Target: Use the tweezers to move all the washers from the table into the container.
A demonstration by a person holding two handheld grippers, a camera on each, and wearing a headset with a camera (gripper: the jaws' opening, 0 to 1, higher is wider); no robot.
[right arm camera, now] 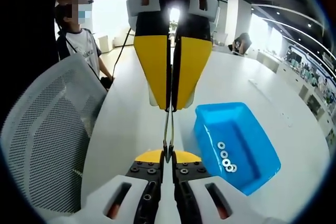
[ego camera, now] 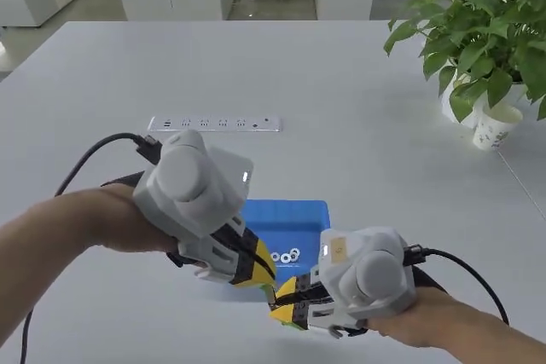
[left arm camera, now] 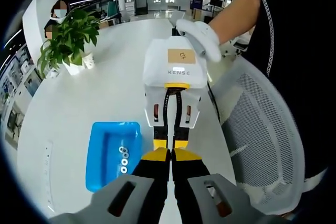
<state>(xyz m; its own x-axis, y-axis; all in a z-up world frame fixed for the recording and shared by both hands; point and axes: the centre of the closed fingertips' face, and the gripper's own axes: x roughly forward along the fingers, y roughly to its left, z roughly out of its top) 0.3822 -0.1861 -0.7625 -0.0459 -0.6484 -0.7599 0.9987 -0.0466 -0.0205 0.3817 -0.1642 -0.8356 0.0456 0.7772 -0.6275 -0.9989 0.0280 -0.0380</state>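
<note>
A power strip (ego camera: 213,124) and a potted plant (ego camera: 486,40) stand well away on the white table (ego camera: 341,108). The blue container (right arm camera: 252,129) lies just beside the 2 grippers, with the washers (right arm camera: 226,160) in a row inside. The left gripper (ego camera: 260,272) and right gripper (ego camera: 283,306) meet nose to nose, each with its jaws clamped on the thin tweezers (right arm camera: 168,129) spanning between them.

We find the left gripper (ego camera: 258,272) covering the container's (ego camera: 294,213) near corner. The tweezers (right arm camera: 168,129) vanish at each end into clamped jaws. In the head view the washers (ego camera: 286,256) are too small to count.
</note>
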